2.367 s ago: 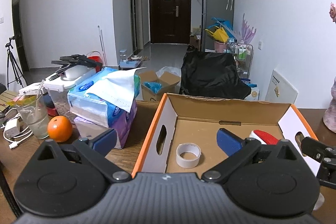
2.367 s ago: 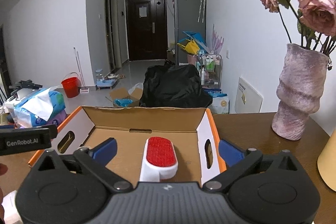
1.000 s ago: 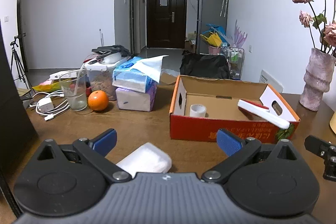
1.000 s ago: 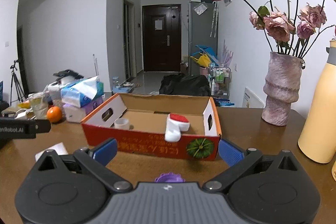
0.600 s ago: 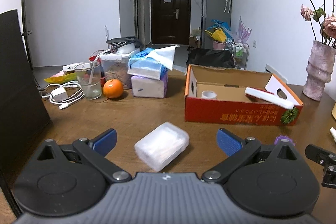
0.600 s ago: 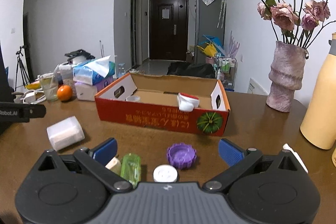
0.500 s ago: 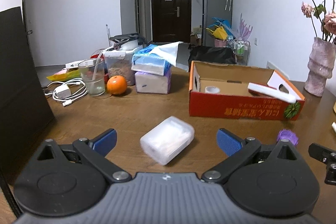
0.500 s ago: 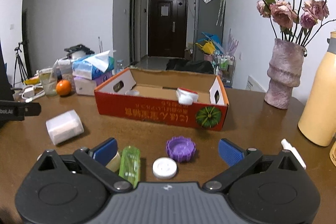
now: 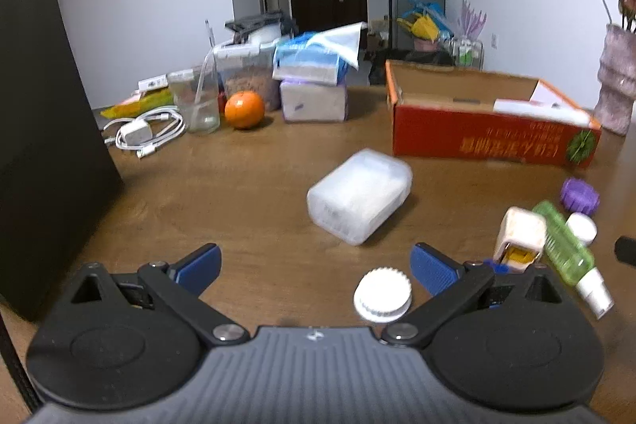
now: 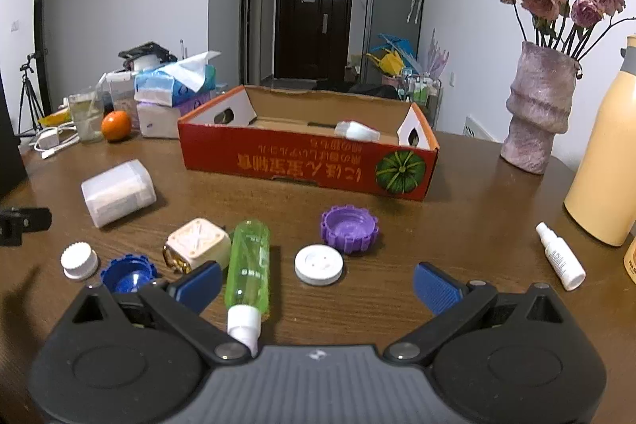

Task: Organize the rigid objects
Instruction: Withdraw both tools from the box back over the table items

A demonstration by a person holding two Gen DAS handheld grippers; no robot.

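A red cardboard box [image 10: 310, 161] [image 9: 489, 142] stands open on the wooden table, a white and red brush [image 10: 356, 130] lying inside it. In front of it lie a frosted plastic case [image 9: 359, 195] [image 10: 118, 192], a green spray bottle [image 10: 247, 265] [image 9: 564, 243], a cream cube [image 10: 197, 244] [image 9: 518, 235], a purple cap [image 10: 349, 224] [image 9: 579, 195], a flat white lid [image 10: 318, 264], a ridged white cap [image 9: 382, 295] [image 10: 79, 260] and a blue cap [image 10: 128, 273]. My left gripper [image 9: 316, 265] and right gripper [image 10: 316, 283] both hover open and hold nothing.
At the back left sit an orange [image 9: 244, 109], a glass [image 9: 195, 102], a white charger cable [image 9: 147, 132] and stacked tissue packs [image 9: 314, 82]. A dark panel [image 9: 39, 130] stands at the left. A vase [image 10: 536, 114], a cream flask [image 10: 608, 161] and a small white bottle [image 10: 560, 261] are on the right.
Both grippers have pulled back from the box toward the near table edge. The small caps, cube and green bottle have come into view in front of them.
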